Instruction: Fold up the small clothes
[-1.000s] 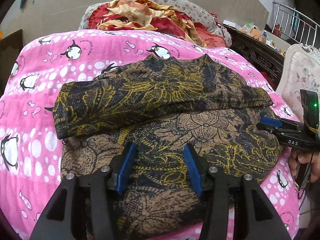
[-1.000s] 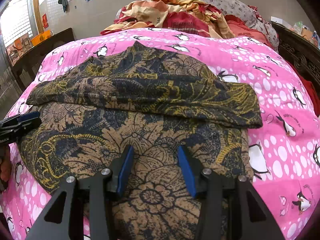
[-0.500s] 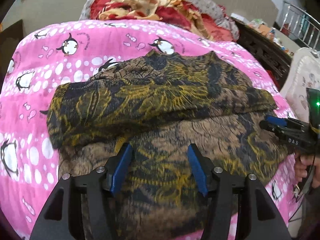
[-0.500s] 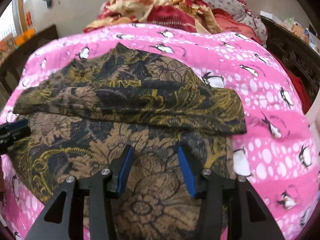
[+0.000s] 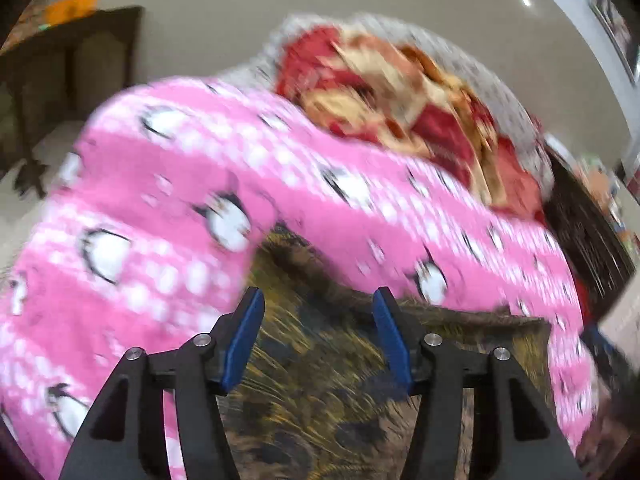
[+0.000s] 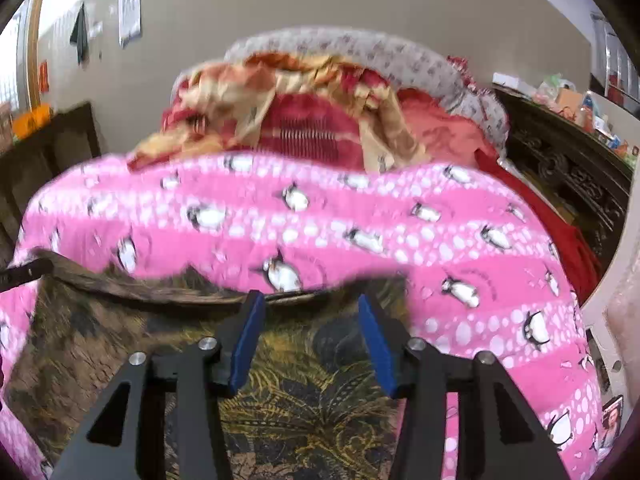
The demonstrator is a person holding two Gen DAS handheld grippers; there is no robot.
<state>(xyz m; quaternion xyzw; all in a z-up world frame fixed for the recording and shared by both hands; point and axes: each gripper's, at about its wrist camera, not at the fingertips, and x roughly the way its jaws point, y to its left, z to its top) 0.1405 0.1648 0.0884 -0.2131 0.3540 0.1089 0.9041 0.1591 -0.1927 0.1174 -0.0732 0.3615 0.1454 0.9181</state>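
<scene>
- Both grippers now lifted and tilted since earlier; batik garment fills less of each view, folded on pink bedspread.
- Left gripper jaws released; right gripper jaws just opening, empty.
- Next fold: grip edges evenly, keep corners aligned.

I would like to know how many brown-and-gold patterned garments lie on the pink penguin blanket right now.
1. The brown-and-gold patterned garment lies on the pink penguin blanket, near its close edge, under both grippers. The pictures are blurred, so anything beneath it stays hidden.

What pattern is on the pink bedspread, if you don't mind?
Penguins and white dots on the pink bedspread; clearest in the right wrist view.
</scene>
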